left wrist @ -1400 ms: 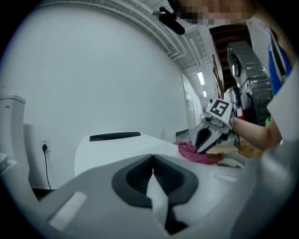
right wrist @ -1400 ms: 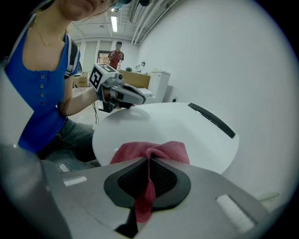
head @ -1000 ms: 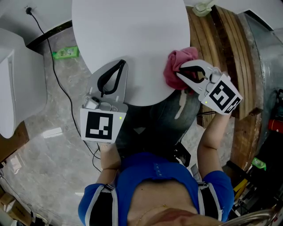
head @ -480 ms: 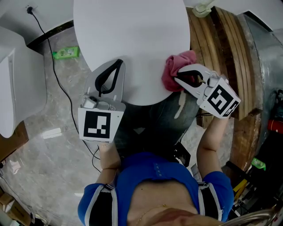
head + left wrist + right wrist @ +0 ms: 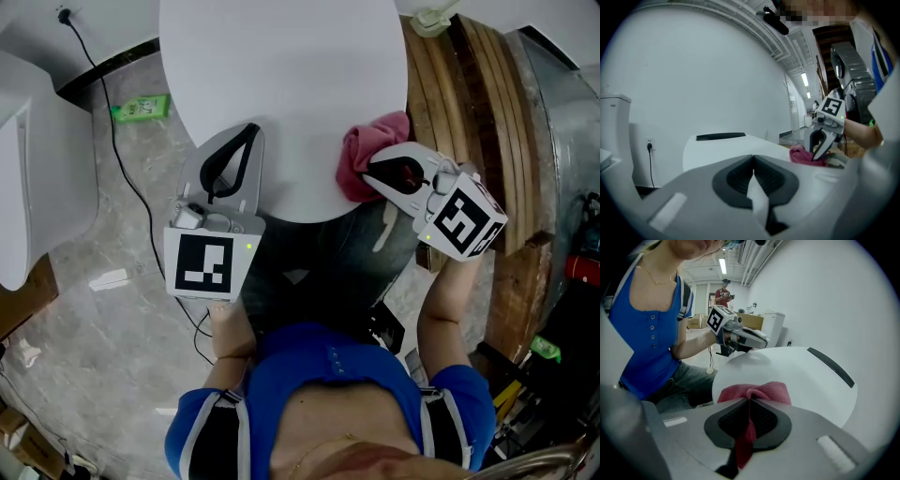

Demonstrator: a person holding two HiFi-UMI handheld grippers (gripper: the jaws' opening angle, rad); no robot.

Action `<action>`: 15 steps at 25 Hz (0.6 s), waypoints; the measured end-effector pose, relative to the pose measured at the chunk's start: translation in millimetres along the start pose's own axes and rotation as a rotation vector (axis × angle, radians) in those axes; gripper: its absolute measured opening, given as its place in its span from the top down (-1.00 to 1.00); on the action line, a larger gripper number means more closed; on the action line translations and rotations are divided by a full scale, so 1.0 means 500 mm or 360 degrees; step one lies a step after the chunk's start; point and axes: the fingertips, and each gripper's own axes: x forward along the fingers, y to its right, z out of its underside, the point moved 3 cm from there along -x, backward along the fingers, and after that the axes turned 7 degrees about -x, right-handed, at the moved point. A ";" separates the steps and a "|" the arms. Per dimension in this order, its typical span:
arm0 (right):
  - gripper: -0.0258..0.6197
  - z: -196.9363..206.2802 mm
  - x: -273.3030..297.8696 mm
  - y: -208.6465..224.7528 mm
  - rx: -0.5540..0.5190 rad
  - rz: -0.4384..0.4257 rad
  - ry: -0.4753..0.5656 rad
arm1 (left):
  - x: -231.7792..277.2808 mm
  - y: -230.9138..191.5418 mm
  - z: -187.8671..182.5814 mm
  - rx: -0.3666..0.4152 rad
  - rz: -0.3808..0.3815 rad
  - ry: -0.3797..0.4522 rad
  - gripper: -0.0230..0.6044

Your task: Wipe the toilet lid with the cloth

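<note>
1. The floor (image 5: 103,234) is grey tile with a stone pattern. In the gripper views a plain white wall (image 5: 693,70) rises behind the toilet.
2. The cloth (image 5: 361,150) is red and bunched. It lies at the near right rim of the toilet lid (image 5: 281,75).
3. The lid is white and lies shut, a broad rounded surface. A black strip (image 5: 830,366) crosses its far end.
4. The right gripper (image 5: 368,167) has its jaws clamped on a fold of the cloth. In the right gripper view red fabric runs down between the dark pads and spreads out past the tips onto the lid.
5. The left gripper (image 5: 251,134) sits at the lid's near left rim, well apart from the cloth. Its jaws are pressed together at the tips with nothing held between them.
6. The person (image 5: 328,384), in a blue top, is at the lid's near edge with a gripper in each hand.
7. On the floor to the lid's left lies a green packet (image 5: 141,111), and a black cable (image 5: 112,150) trails past it.
8. Another white fixture (image 5: 37,159) fills the left edge of the head view. Dark wooden planks (image 5: 478,103) run along the right side.
</note>
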 end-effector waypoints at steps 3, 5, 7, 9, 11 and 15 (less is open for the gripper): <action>0.89 -0.015 0.010 -0.010 -0.0028 -0.0029 0.0012 | -0.002 -0.001 0.001 0.0005 -0.0007 0.0003 0.92; 0.89 -0.024 0.016 -0.015 -0.0044 -0.0044 0.0008 | -0.004 -0.002 0.001 -0.0001 -0.0010 0.0006 0.92; 0.89 -0.033 0.023 -0.017 -0.0056 -0.0060 -0.0001 | -0.007 -0.007 0.001 -0.0003 -0.0017 0.0009 0.92; 0.89 -0.041 0.029 -0.019 -0.0064 -0.0068 -0.0003 | -0.011 -0.012 0.002 -0.0003 -0.0027 0.0009 0.92; 0.89 -0.046 0.033 -0.021 -0.0056 -0.0072 -0.0002 | -0.013 -0.015 0.003 -0.0004 -0.0034 0.0009 0.92; 0.89 -0.052 0.040 -0.021 -0.0041 -0.0082 -0.0008 | -0.015 -0.022 0.005 -0.0004 -0.0046 0.0005 0.92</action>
